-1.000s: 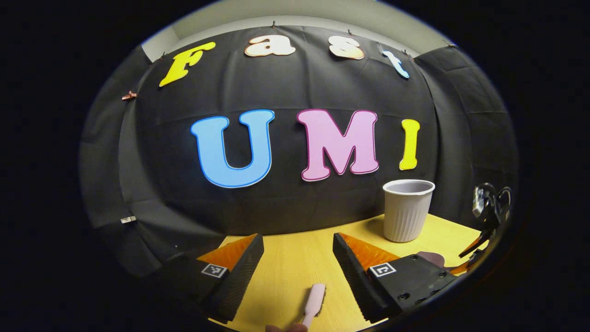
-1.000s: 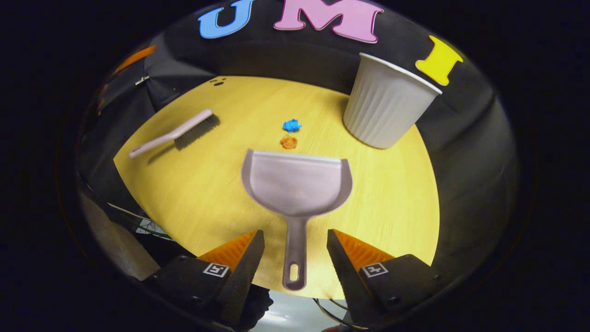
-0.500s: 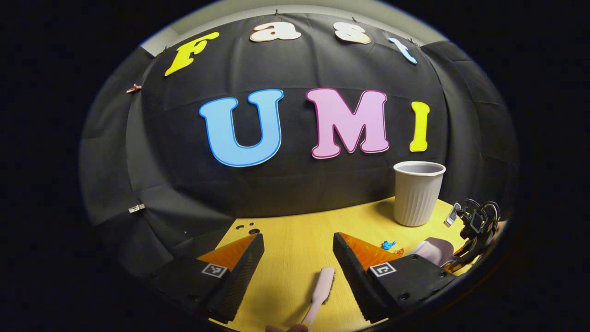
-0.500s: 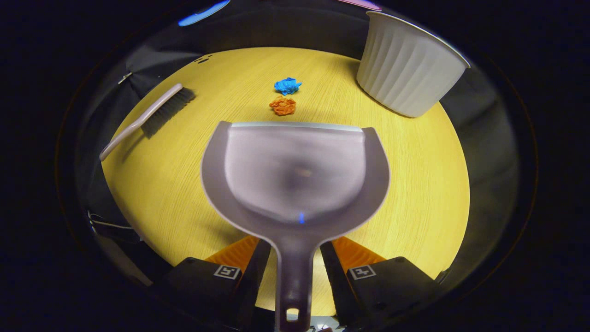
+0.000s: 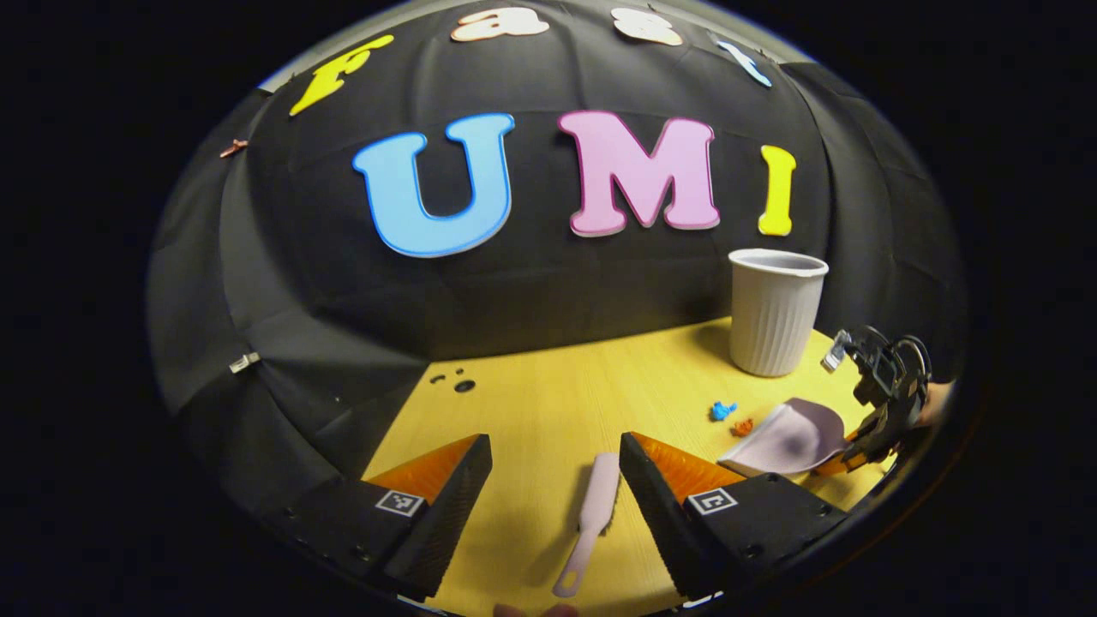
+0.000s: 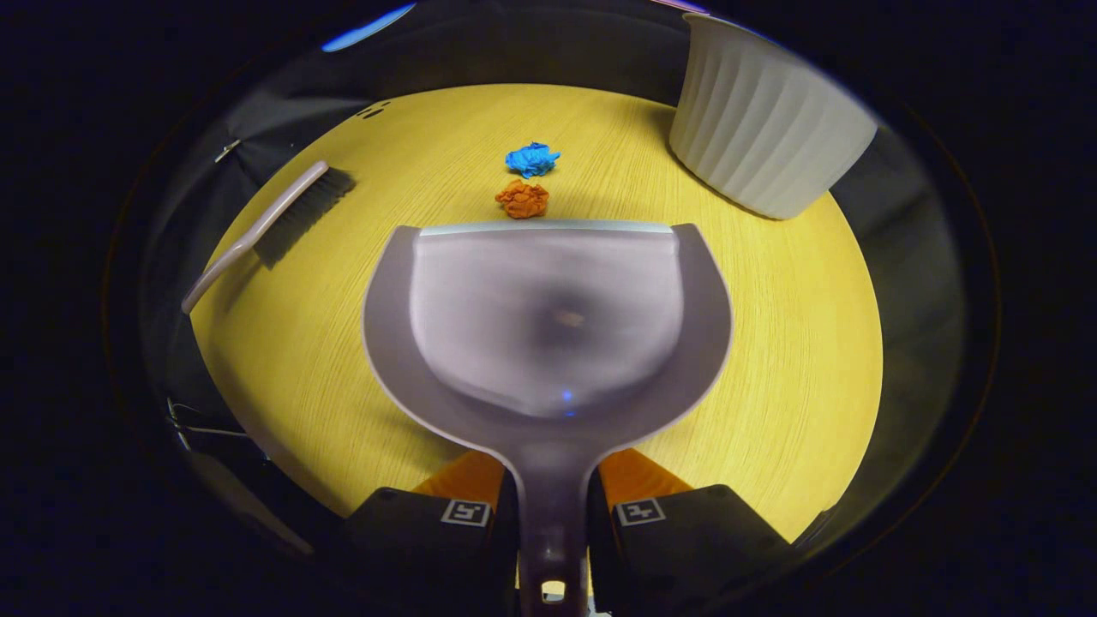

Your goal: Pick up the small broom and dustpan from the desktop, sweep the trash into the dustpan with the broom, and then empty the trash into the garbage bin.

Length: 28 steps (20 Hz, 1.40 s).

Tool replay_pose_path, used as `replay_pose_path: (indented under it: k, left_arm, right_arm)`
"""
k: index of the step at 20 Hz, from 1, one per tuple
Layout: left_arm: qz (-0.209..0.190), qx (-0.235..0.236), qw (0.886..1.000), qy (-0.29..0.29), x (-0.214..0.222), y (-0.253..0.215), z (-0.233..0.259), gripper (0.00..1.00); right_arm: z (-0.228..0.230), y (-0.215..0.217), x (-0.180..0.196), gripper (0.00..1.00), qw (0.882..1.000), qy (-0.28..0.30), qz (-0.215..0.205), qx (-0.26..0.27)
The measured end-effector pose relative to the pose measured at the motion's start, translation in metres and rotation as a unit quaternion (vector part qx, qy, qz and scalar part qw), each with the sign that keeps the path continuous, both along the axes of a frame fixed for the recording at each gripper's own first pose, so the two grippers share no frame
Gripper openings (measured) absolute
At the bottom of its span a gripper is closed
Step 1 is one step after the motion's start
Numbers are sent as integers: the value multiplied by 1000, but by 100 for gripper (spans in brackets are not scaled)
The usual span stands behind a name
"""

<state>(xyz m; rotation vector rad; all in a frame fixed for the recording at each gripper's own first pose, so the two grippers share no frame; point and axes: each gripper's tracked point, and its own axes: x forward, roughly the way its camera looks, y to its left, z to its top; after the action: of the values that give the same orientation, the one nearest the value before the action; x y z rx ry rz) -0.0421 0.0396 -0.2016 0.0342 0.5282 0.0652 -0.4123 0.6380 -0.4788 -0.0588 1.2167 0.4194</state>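
The right gripper [image 6: 548, 514] is clamped on the handle of the grey plastic dustpan [image 6: 548, 317], whose pan holds nothing, while the left gripper [image 5: 553, 480] hangs with fingers apart over the pale pink small broom [image 5: 591, 514] lying on the yellow wooden desktop [image 5: 548, 403]. At far right stands the ribbed grey plastic garbage bin [image 6: 763, 137], its inside hidden. Just beyond the dustpan's front lip lie a crumpled orange paper scrap [image 6: 523, 199] and a crumpled blue paper scrap [image 6: 531, 159].
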Motion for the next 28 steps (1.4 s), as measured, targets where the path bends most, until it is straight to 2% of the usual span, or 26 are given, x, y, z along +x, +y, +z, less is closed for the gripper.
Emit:
replay_pose_path:
  k: [1, 2, 4, 5, 6, 7, 8, 12, 13, 14, 18, 23, 26, 27, 28]
  left_arm:
    - [-7, -3, 999, 35, -5, -2, -19, 96]
    - [-16, -7, 997, 73, -11, -3, -37, 96]
    - [-31, -16, 990, 138, -21, -6, -72, 96]
    - [-41, -20, 986, 159, -19, -10, -83, 96]
    - [-53, -26, 981, 183, -20, -13, -94, 95]
    - [-64, -28, 977, 202, -22, -17, -109, 95]
    - [-75, -27, 972, 222, -22, -19, -121, 92]
    - [-83, -14, 956, 279, -16, -18, -171, 86]
    - [-86, -13, 954, 288, -16, -19, -179, 84]
    - [-88, -10, 951, 295, -14, -19, -188, 82]
    - [-94, -12, 943, 318, -9, -28, -211, 66]
    - [-91, -17, 939, 330, -2, -30, -223, 54]
    - [-79, -18, 940, 331, 2, -29, -218, 33]
    - [-75, -10, 940, 333, 4, -28, -220, 31]
    - [-72, -6, 940, 335, 7, -27, -218, 29]
  right_arm:
    - [4, -1, 2, 34, 1000, -8, 0, 3]
    - [7, -3, 3, 37, 1000, -18, 1, 5]
    - [20, -7, 2, 37, 999, -33, 3, 8]
    - [25, -9, 1, 37, 999, -36, 5, 10]
    - [28, -10, -1, 33, 999, -38, 6, 14]
    - [32, -10, -3, 37, 999, -39, 7, 17]
    - [35, -11, -5, 37, 999, -40, 9, 18]
    - [44, -18, -7, 37, 998, -52, 20, 8]
    - [48, -20, -7, 41, 998, -55, 18, 6]
    - [50, -21, -5, 37, 998, -59, 17, 7]
    - [58, -24, -3, 37, 998, -59, 12, 8]
    - [62, -35, -4, 37, 998, -54, 28, -3]
    - [62, -37, -5, 37, 998, -43, 38, -4]
    - [61, -37, -7, 33, 999, -32, 44, -6]
    - [61, -39, -10, 37, 998, -19, 51, -11]
